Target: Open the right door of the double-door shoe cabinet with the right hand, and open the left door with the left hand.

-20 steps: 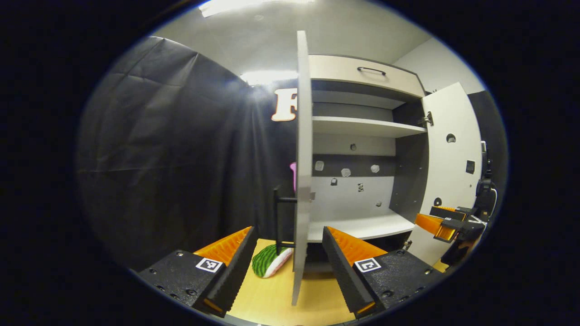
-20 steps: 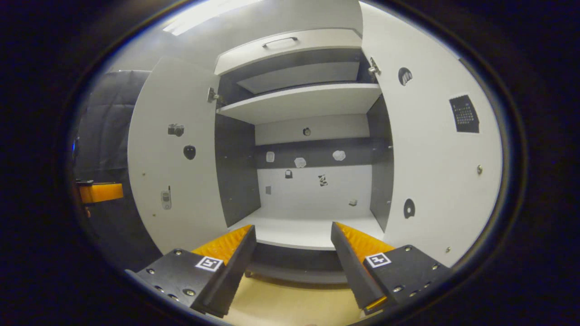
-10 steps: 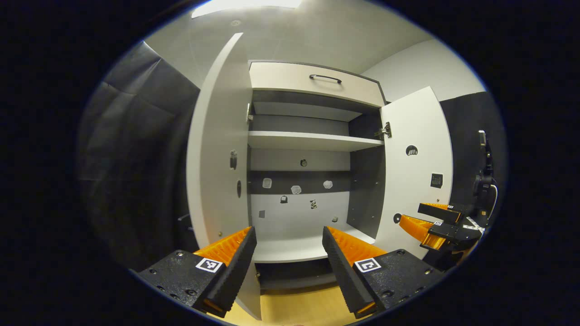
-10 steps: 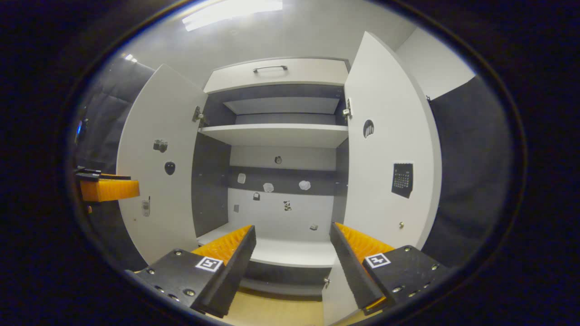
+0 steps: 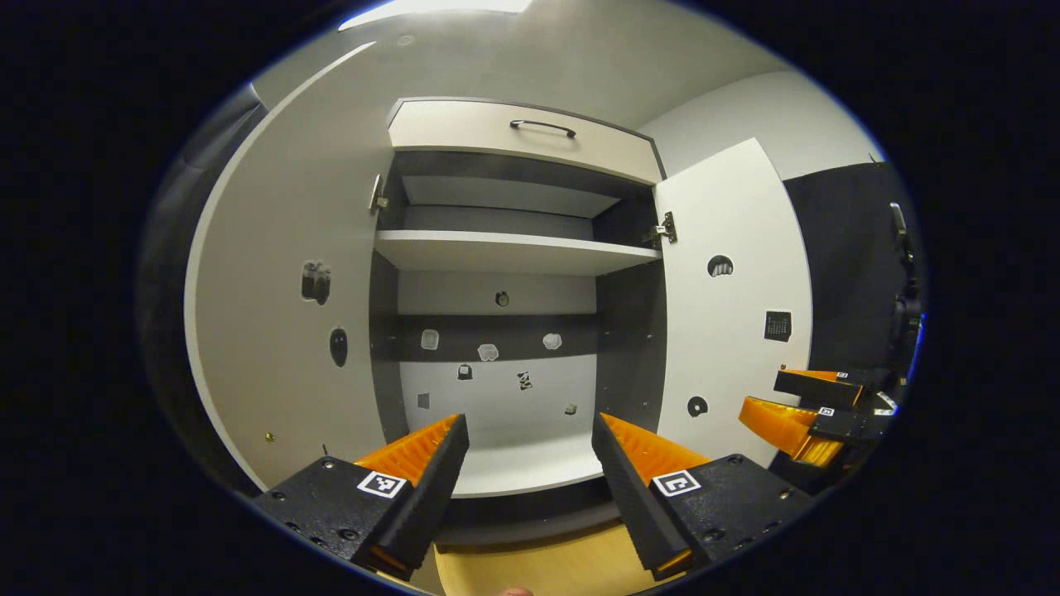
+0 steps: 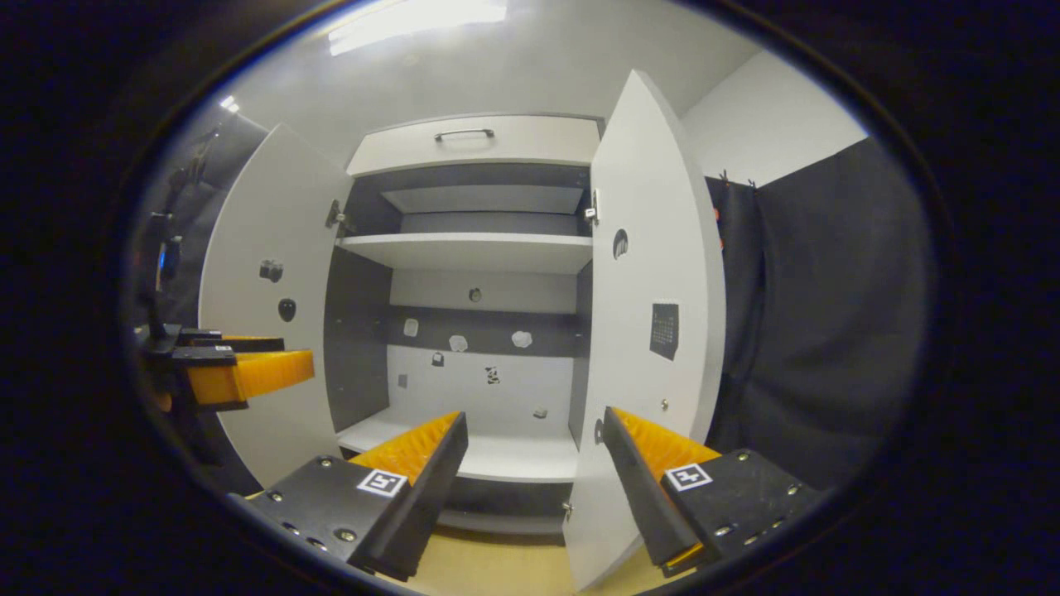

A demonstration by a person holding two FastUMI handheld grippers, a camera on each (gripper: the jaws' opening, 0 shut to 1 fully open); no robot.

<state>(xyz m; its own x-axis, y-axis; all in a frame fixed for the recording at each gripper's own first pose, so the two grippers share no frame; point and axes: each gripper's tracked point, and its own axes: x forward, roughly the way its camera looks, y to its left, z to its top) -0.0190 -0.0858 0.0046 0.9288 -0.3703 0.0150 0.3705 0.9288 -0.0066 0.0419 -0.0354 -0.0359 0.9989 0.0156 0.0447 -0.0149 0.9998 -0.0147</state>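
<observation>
The white shoe cabinet (image 5: 513, 252) stands with both doors swung out. In the left gripper view the left door (image 5: 281, 314) spreads wide at the left and the right door (image 5: 733, 323) stands at the right. My left gripper (image 5: 527, 430) is open in front of the bare lower shelf (image 5: 522, 468), holding nothing. The right gripper (image 5: 807, 410) hangs before the right door. In the right gripper view my right gripper (image 6: 534, 430) is open and empty, the right door (image 6: 654, 331) just above its right finger, the left door (image 6: 265, 306) and the left gripper (image 6: 240, 372) at the left.
A closed drawer with a dark handle (image 5: 542, 126) tops the cabinet. A shelf board (image 6: 468, 248) divides the inside; small stickers dot the back panel (image 6: 480, 364) and both doors. Black cloth (image 6: 811, 314) hangs at the right. Light wooden floor (image 5: 538, 567) lies below.
The left door has swung from edge-on to wide open. My left gripper has let go of its handle and turned toward the cabinet's inside. The right gripper view has drifted right along the right door.
</observation>
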